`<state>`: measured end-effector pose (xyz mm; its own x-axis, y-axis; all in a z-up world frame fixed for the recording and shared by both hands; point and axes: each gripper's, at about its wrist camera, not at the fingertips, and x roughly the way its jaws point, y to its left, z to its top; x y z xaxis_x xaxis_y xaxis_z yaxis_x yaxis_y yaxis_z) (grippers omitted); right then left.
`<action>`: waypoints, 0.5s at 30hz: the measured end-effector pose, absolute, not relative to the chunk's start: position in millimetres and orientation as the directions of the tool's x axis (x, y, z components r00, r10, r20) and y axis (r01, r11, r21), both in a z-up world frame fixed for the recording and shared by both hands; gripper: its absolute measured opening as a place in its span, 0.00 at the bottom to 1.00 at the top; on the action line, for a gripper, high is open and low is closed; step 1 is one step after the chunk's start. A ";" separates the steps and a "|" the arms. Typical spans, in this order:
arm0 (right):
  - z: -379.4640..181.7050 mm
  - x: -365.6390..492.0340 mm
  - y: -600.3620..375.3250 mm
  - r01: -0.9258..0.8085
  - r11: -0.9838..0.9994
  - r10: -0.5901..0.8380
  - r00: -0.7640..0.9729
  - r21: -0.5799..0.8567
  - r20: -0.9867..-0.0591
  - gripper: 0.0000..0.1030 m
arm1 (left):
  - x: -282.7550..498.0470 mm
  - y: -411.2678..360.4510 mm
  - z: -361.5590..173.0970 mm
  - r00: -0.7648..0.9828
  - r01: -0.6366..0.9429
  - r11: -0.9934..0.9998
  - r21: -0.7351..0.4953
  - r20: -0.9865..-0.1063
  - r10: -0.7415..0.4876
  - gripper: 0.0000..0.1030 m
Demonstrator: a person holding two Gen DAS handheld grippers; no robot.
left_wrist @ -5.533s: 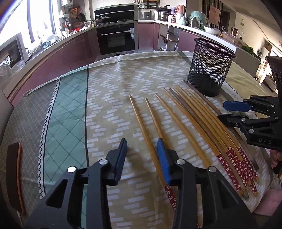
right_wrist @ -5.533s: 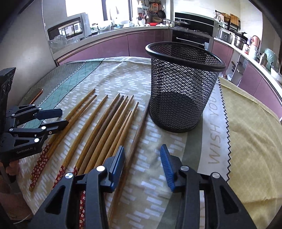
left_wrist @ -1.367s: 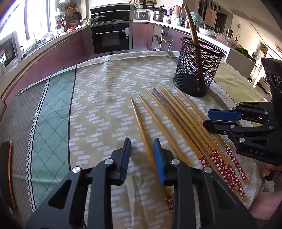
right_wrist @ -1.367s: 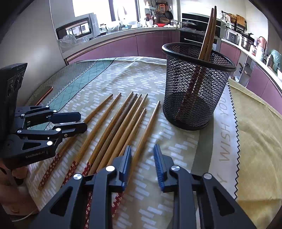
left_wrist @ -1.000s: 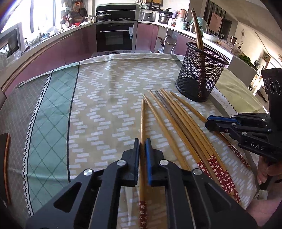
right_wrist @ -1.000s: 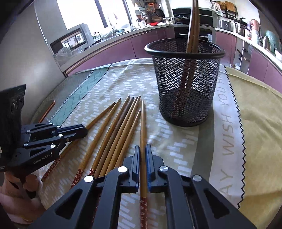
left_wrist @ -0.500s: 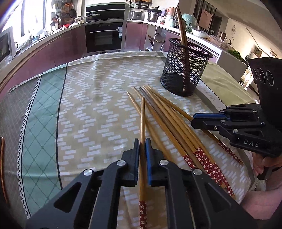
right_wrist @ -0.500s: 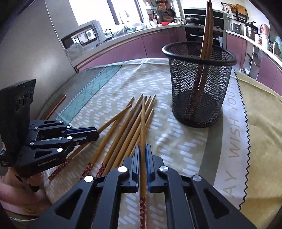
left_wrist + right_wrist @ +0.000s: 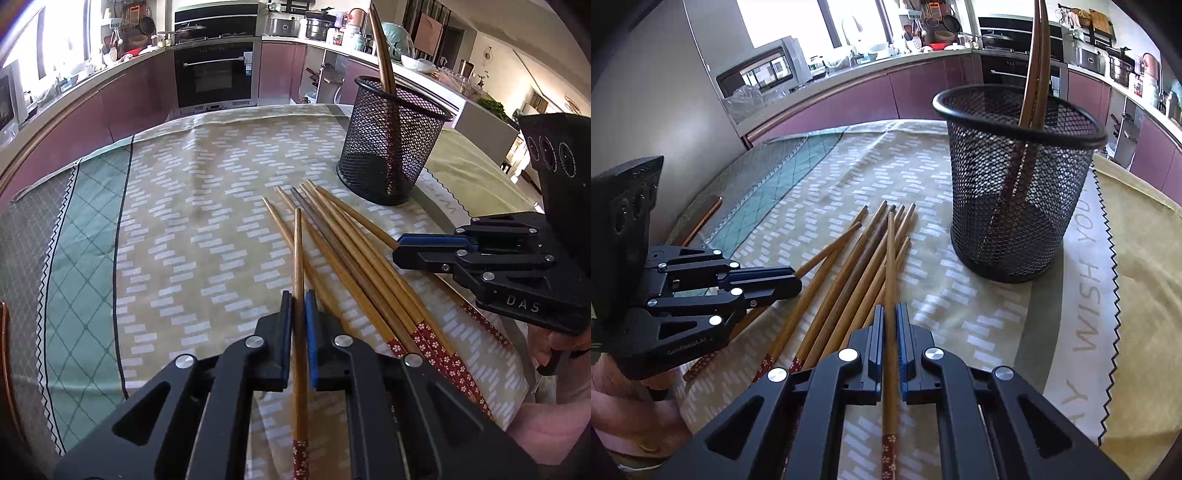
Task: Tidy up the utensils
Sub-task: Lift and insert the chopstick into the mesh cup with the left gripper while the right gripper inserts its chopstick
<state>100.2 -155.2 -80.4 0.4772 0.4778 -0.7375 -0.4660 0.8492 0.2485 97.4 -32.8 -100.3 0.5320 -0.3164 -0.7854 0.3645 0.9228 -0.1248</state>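
1. Between the pads of the left hand-held gripper (image 9: 299, 317) a chopstick (image 9: 298, 266) is clamped, its bare wooden tip pointing straight ahead and its red flowered end trailing back under the gripper body.
2. Just right of that gripper, a loose bundle of chopsticks (image 9: 354, 266) lies on the cloth-covered bench (image 9: 192, 221), tips fanned toward the far side and red patterned ends nearest the camera.
3. Ahead and to the right of the left hand-held gripper stands a black mesh basket (image 9: 391, 147), upright, with two chopsticks (image 9: 380, 48) leaning inside it and sticking out above the rim.
4. Further right, the right hand-held gripper (image 9: 402, 251) reaches in from the side over the bundle, jaws pressed together; a hand (image 9: 554, 343) holds it from below.
5. From the right wrist camera, the right hand-held gripper's jaws are tight on a second chopstick (image 9: 891, 266), which runs forward above the pile.
6. Ahead and right of it, the basket sits close by on the bench.
7. To its left, the left hand-held gripper comes in low over the outermost chopsticks, carried by the person's other hand (image 9: 635, 402).
8. Behind the bench curves a kitchen counter (image 9: 871, 77) with purple cabinet fronts.
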 end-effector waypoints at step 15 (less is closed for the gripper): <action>-16.9 82.7 -219.4 -0.447 0.826 0.563 0.631 0.342 -0.534 0.06 | 84.6 -20.6 -20.1 0.608 0.455 0.861 -0.228 -0.628 -0.487 0.07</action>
<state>82.7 -219.4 -16.9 0.6307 0.5627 -0.5344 -0.4474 0.8263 0.3421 84.6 -20.6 -20.1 0.6076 -0.4869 -0.6275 0.4545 0.8610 -0.2280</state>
